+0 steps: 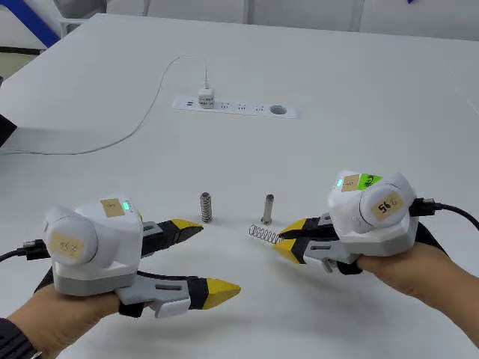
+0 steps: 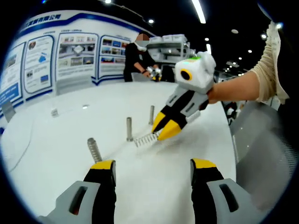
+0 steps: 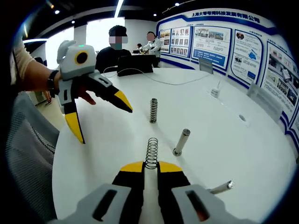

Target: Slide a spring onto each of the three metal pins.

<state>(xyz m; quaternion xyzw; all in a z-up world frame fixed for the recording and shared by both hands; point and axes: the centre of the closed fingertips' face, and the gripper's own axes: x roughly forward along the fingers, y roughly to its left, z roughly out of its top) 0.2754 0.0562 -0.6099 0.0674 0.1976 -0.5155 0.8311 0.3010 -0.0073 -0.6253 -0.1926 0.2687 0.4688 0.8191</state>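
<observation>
The right gripper point(image 1: 288, 241) has its yellow-tipped jaws clamped on one end of a thin coiled steel spring point(image 1: 263, 233). The rest of the coil projects unsupported beyond the tips, low over the white table top point(image 1: 337, 134). A short upright bare metal pin point(image 1: 267, 209) stands just beside the free end of the coil. To its left stands a second grey pin already wearing a spring point(image 1: 206, 207). A third pin point(image 3: 219, 187), bare, stands off to the side of the right gripper. The left gripper point(image 1: 206, 258) has its jaws wide apart and holds nothing; one yellow tip lies near the sprung pin.

Probable faults from this position:

- Misalignment. The coil lies nearly flat while the pin is vertical. If the coil is not turned upright over the pin top, its end turn is likely to catch on the pin rim instead of sliding down.
- Buckling. The coil is held at one end only. Axial pressure against a snagged rim would probably bow it and may flick it out of the jaws.
- Toppling. The pins appear to stand free on small bases. A sideways push from the coil or a jaw tip could tip one over.
- Collision. The open left jaw could disturb the finished pin if it drifts inward
</observation>
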